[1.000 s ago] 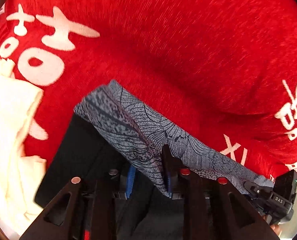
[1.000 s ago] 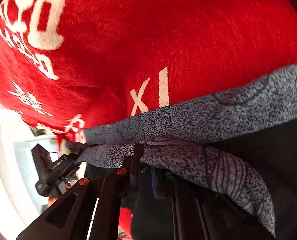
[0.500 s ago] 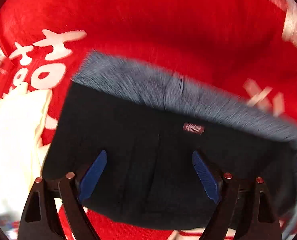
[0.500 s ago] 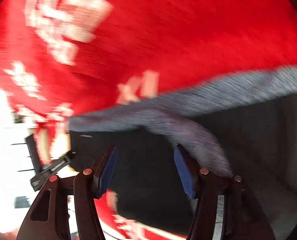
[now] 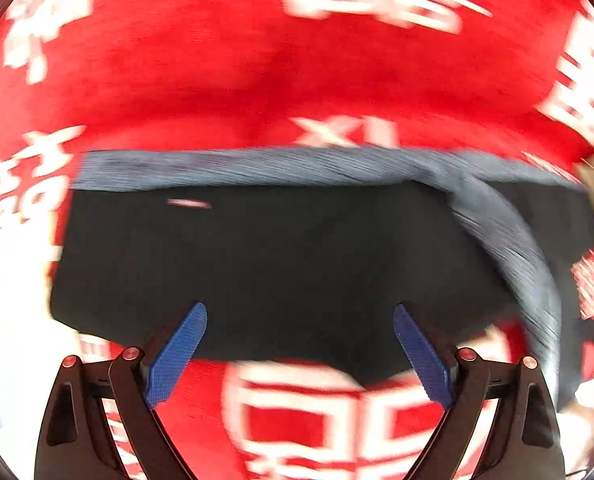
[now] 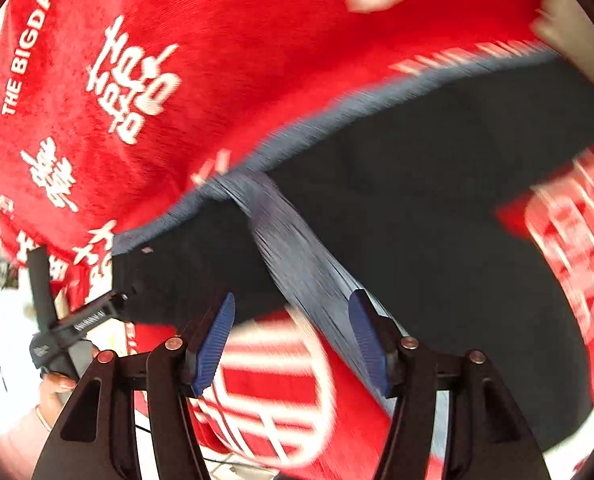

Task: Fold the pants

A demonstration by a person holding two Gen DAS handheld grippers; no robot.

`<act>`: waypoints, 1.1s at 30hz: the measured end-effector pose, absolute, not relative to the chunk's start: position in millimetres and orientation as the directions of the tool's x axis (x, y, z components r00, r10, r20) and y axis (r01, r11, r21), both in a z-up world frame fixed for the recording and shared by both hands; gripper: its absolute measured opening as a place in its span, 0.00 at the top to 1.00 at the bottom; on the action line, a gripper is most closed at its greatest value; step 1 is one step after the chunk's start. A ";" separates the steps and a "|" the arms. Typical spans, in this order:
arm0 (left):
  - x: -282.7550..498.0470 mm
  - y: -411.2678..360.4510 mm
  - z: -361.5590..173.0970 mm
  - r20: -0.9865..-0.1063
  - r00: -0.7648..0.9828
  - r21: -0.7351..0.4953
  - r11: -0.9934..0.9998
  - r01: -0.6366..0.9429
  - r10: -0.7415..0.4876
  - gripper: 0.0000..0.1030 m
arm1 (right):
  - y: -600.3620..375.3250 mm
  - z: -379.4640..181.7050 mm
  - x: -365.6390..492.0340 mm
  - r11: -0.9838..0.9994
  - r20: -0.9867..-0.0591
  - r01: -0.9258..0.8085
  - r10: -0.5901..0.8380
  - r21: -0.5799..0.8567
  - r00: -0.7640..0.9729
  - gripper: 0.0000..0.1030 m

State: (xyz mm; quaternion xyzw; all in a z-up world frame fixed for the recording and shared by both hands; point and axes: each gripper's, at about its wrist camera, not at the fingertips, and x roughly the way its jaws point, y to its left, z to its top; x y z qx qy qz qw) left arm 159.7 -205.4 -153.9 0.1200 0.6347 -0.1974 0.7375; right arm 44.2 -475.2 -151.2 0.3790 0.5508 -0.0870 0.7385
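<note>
Dark folded pants (image 5: 277,256) lie flat on a red blanket (image 5: 257,60), with a grey patterned band (image 5: 257,168) along their far edge. My left gripper (image 5: 300,308) hangs over the pants' near edge, its jaws wide and still opening, with nothing between them. In the right wrist view the pants (image 6: 437,200) run up to the right, and a twisted strip of the grey band (image 6: 297,248) crosses them. My right gripper (image 6: 293,296) is above that strip with its jaws opening. The strip passes under the gap near the right finger, unpinched. Both views are blurred.
The red blanket (image 6: 217,60) with white lettering covers the whole surface. A pale cloth (image 5: 9,280) lies off the pants' left end. In the right wrist view the left gripper's body (image 6: 73,328) and the hand holding it (image 6: 53,392) show at the lower left.
Both grippers let go of the grey band and opened. Each pulled back and up from the pants, which now lie spread with the band along the far edge.
</note>
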 end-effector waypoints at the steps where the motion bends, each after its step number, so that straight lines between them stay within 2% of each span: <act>1: 145.1 -216.0 -154.2 -0.982 0.086 -0.110 0.873 0.475 -0.171 0.07 | -476.9 -149.8 17.5 0.676 -0.889 0.586 0.263 0.447 0.375 0.38; 6: 80.7 -271.4 -149.2 -0.962 -0.039 -0.243 0.777 0.581 -0.272 0.07 | -479.3 -156.8 -90.5 0.557 -0.920 0.734 0.194 0.388 0.339 0.38; 11: 39.4 -302.7 -150.3 -0.948 -0.127 -0.301 0.692 0.656 -0.292 0.07 | -473.3 -173.3 -168.2 0.443 -0.935 0.823 0.142 0.355 0.326 0.38; 18: 18.4 -343.7 -171.1 -0.948 -0.160 -0.309 0.663 0.682 -0.276 0.07 | -484.5 -195.0 -204.3 0.425 -0.928 0.825 0.143 0.372 0.344 0.38; 25: 17.7 -364.0 -199.2 -0.947 -0.199 -0.320 0.735 0.598 -0.250 0.07 | -498.2 -203.0 -203.8 0.471 -0.859 0.720 0.240 0.510 0.452 0.39; 27: 18.4 -367.4 -204.2 -0.943 -0.213 -0.333 0.756 0.563 -0.256 0.07 | -502.2 -209.2 -198.6 0.475 -0.844 0.699 0.272 0.535 0.461 0.50; 29: 17.9 -372.8 -208.3 -0.942 -0.214 -0.335 0.772 0.540 -0.259 0.07 | -506.0 -215.7 -193.9 0.456 -0.831 0.695 0.327 0.556 0.450 0.96; 31: 17.8 -376.6 -206.4 -0.927 -0.239 -0.372 0.773 0.514 -0.288 0.22 | -506.1 -217.3 -187.9 0.450 -0.829 0.698 0.352 0.557 0.435 0.97; 33: 17.2 -381.6 -206.5 -0.909 -0.284 -0.412 0.769 0.490 -0.306 0.70 | -513.2 -206.0 -185.2 0.433 -0.802 0.677 0.383 0.595 0.459 0.97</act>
